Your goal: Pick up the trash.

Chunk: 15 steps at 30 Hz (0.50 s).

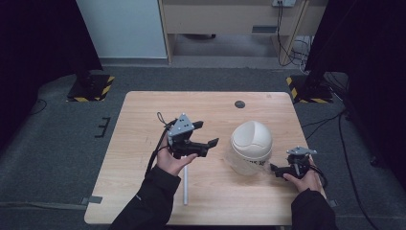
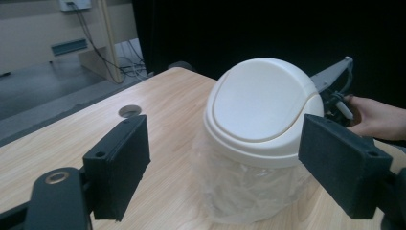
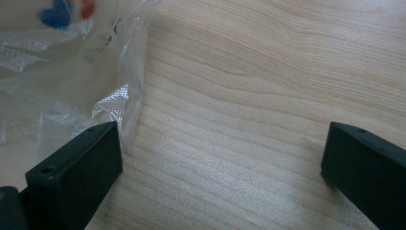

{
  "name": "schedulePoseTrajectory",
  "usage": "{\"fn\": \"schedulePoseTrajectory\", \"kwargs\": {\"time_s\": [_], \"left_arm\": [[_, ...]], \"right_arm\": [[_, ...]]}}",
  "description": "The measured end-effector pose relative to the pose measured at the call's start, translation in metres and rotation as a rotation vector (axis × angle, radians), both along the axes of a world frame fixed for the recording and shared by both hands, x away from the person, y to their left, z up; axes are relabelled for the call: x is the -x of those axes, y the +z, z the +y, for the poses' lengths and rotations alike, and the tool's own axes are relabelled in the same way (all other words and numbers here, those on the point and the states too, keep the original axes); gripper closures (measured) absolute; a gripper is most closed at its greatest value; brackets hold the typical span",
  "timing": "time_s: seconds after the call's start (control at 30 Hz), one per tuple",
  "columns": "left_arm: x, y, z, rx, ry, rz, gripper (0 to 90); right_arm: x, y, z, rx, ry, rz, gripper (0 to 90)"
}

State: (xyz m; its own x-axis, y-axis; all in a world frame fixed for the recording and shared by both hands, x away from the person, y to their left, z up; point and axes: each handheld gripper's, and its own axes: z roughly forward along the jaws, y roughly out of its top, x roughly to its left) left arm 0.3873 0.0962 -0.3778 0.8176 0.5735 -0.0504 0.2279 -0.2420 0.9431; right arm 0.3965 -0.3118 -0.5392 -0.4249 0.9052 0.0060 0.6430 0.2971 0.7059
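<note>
A small white bin point(image 1: 251, 140) with a domed swing lid stands right of the table's middle, with a clear plastic bag point(image 1: 242, 165) around its lower part. My left gripper point(image 1: 207, 133) hovers open to its left, above the table and pointing at it. In the left gripper view the bin point(image 2: 261, 103) stands ahead between the wide-open jaws of that gripper point(image 2: 230, 160), apart from both. My right gripper point(image 1: 276, 168) rests low at the bin's right foot. Its own view shows the right gripper point(image 3: 220, 167) open over bare wood, with the crumpled plastic bag point(image 3: 57, 81) beside one jaw.
A thin white tube point(image 1: 186, 184) lies on the wooden table point(image 1: 143, 124) near the front edge, under my left forearm. A round grommet hole point(image 1: 240, 104) sits at the table's back. Grey carpet and black stands surround the table.
</note>
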Motion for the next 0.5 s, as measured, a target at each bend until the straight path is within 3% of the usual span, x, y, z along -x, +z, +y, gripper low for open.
{"fn": "schedulePoseTrajectory", "kwargs": {"time_s": [0.5], "left_arm": [[-0.006, -0.014, -0.048, -0.049, -0.106, 0.020, 18.3]], "right_arm": [[0.000, 0.000, 0.000, 0.000, 0.000, 0.000, 0.5]]}}
